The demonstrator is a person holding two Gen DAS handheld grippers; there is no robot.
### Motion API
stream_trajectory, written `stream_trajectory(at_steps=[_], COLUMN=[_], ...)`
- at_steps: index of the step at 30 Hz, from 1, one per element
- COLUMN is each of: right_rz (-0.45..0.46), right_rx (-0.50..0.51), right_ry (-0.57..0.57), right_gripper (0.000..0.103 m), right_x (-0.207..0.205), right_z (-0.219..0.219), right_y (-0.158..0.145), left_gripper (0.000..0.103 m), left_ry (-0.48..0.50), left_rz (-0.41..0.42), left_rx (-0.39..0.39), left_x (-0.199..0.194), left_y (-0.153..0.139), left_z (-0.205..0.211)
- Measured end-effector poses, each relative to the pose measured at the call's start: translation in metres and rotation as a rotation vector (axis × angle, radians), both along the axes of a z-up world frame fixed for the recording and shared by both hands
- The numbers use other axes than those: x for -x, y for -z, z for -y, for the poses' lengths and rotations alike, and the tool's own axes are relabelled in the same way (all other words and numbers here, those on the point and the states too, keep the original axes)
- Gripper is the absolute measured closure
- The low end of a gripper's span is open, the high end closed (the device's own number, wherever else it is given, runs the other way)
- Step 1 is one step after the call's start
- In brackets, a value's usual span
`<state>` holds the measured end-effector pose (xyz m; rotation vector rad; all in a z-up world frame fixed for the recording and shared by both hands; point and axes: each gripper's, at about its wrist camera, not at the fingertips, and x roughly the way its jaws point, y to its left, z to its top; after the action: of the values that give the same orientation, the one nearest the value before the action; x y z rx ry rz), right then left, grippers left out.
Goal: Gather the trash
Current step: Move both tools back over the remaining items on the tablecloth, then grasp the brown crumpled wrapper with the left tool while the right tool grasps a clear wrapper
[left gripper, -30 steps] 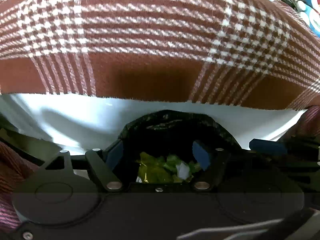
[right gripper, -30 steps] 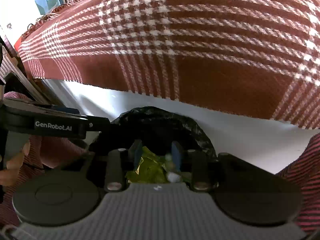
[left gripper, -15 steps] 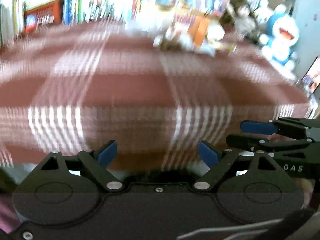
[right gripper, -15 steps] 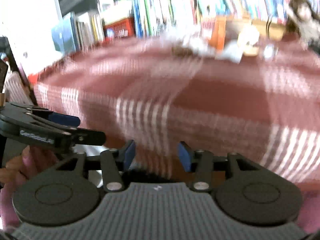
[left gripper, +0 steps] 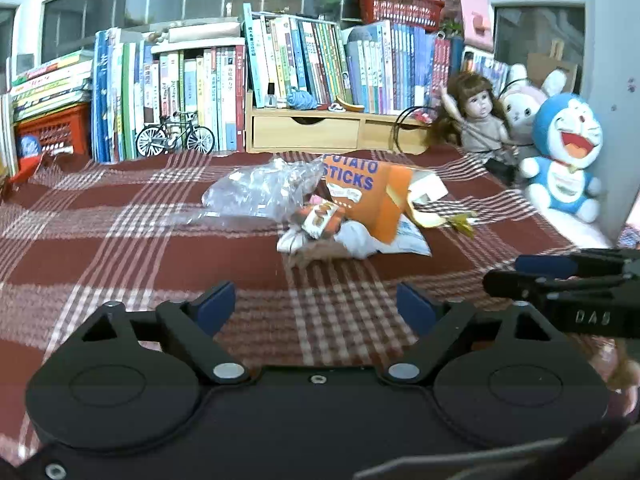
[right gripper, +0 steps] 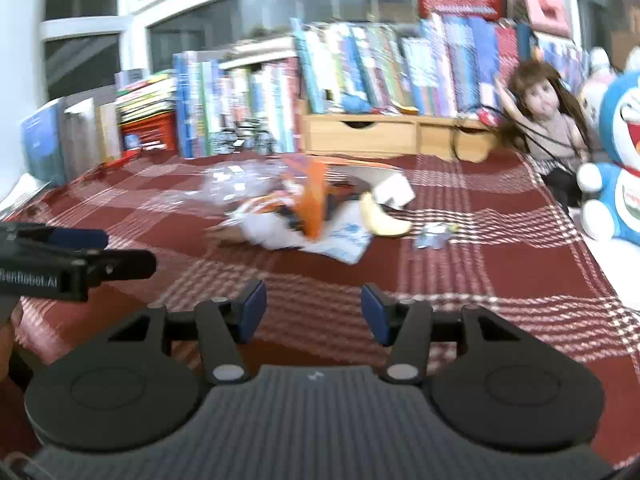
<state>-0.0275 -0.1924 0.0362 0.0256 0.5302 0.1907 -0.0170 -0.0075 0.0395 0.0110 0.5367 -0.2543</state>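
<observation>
A heap of trash lies mid-table on the red plaid cloth [left gripper: 120, 248]: a crumpled clear plastic bag [left gripper: 260, 192], an orange "Potato Sticks" box [left gripper: 368, 196], white wrappers [left gripper: 360, 240], a banana peel [right gripper: 384, 220] and a small foil scrap [right gripper: 434, 236]. My left gripper [left gripper: 316, 300] hovers over the near cloth, short of the heap; its jaws are closing with nothing between them. My right gripper [right gripper: 313, 304] stands open and empty just to its right, also short of the heap. Each shows at the edge of the other's view.
Rows of books [left gripper: 280, 64] line the back, with a wooden drawer organiser [left gripper: 308, 132], a toy bicycle [left gripper: 174, 138] and a red basket [left gripper: 52, 128]. A doll [left gripper: 478, 120] and a blue plush toy [left gripper: 564, 160] sit at the right.
Both grippers rose from a black bin bag with green and yellow scraps below the table edge. They now look across the tabletop, and both jaws stand wider.
</observation>
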Motion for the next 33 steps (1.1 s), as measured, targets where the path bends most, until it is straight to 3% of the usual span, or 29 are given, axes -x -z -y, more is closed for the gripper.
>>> stream_trajectory(at_steps=[2, 6, 9, 11, 15, 18, 21, 22, 24, 26, 28, 33], right_rz=[-0.006, -0.025, -0.022, -0.01, -0.015, -0.038, -0.095, -0.117, -0.135, -0.137, -0.127, -0.09], right_rx=[0.019, 0.027, 0.002, 0.002, 0.017, 0.025, 0.044, 0.048, 0.053, 0.049, 0.056, 0.06], right_ry=[0.04, 0.139, 0.194, 0.21, 0.226, 0.216, 0.198, 0.185, 0.162, 0.148, 0.142, 0.093], right_gripper=[0.036, 0.036, 0.032, 0.024, 0.019, 0.017, 0.017, 0.019, 0.029, 0.063, 0.078, 0.083], right_x=[-0.016, -0.044, -0.059, -0.07, -0.1, -0.124, -0.144, -0.15, -0.152, -0.147, -0.14, -0.115], right_z=[0.006, 0.024, 0.038, 0.045, 0.058, 0.064, 0.065, 0.065, 0.062, 0.06, 0.057, 0.051], right_y=[0.006, 0.015, 0.018, 0.018, 0.021, 0.025, 0.032, 0.034, 0.036, 0.034, 0.032, 0.026], left_gripper=[0.028, 0.031, 0.031, 0.025, 0.022, 0.04, 0.061, 0.075, 0.081, 0.084, 0.084, 0.084], left_ry=[-0.008, -0.036, -0.045, -0.035, -0.005, 0.015, 0.032, 0.029, 0.023, 0.024, 0.025, 0.035], left_rz=[-0.033, -0.064, -0.036, 0.013, 0.051, -0.016, -0.025, -0.024, -0.031, -0.027, -0.024, -0.005], left_rx=[-0.026, -0.024, -0.008, -0.005, -0.064, -0.055, -0.022, -0.028, -0.04, -0.024, -0.012, 0.021], left_x=[-0.023, -0.062, -0.076, -0.083, -0.094, -0.105, -0.105, -0.103, -0.098, -0.089, -0.08, -0.056], left_y=[0.006, 0.016, 0.021, 0.023, 0.031, 0.037, 0.038, 0.037, 0.036, 0.035, 0.034, 0.026], left_z=[0.009, 0.018, 0.022, 0.025, 0.038, 0.041, 0.038, 0.037, 0.035, 0.03, 0.024, 0.01])
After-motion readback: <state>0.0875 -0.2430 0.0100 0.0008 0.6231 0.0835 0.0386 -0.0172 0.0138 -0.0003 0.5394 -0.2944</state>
